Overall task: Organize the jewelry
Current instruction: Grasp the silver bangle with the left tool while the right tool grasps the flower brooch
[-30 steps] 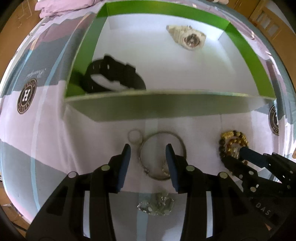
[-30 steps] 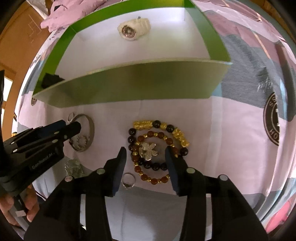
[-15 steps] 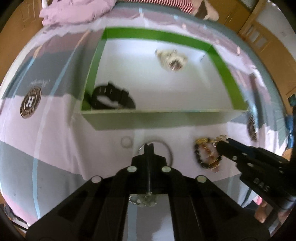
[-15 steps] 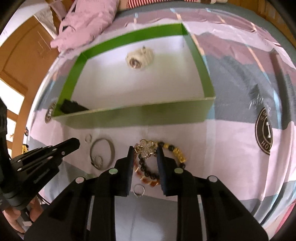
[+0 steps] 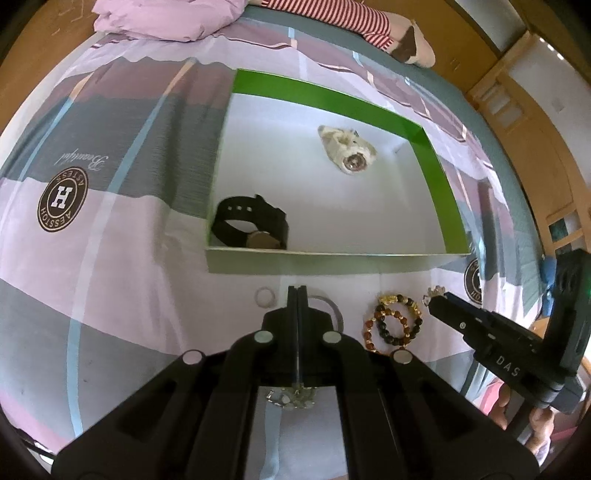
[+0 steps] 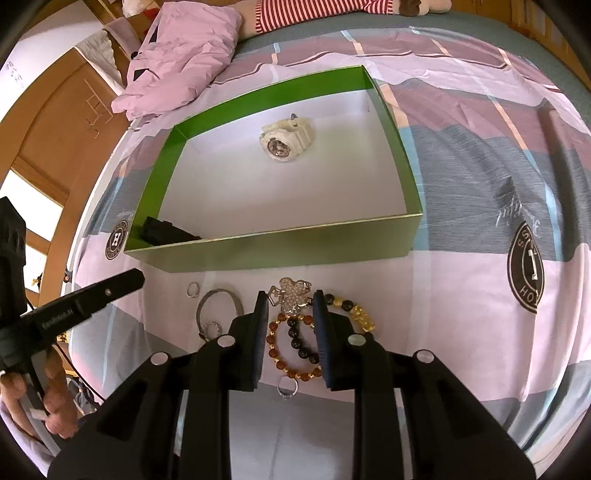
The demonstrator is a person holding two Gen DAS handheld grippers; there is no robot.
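Note:
A green box (image 5: 436,177) with a white floor lies on the bed and holds a black watch (image 5: 251,225) and a white watch (image 5: 347,151). In front of it lie a small ring (image 5: 265,296), a silver bangle (image 5: 334,306) and a beaded bracelet (image 5: 393,321). My left gripper (image 5: 297,291) is shut above the bangle with nothing seen between its fingers. My right gripper (image 6: 290,301) is shut on a sparkly flower brooch (image 6: 291,297), held above the beaded bracelet (image 6: 360,317). Another ring (image 6: 287,387) lies under that gripper, and the bangle (image 6: 219,310) rests on the sheet.
A silver chain piece (image 5: 291,397) lies beneath my left gripper. A pink pillow (image 6: 181,59) and a striped plush toy (image 5: 332,18) sit beyond the box. A hand (image 6: 48,398) holds the left gripper. Wooden furniture borders the bed.
Both grippers rose away from the bed. The left one shut without the bangle, which stayed down. The right one closed on the flower brooch and lifted it off the beaded bracelet.

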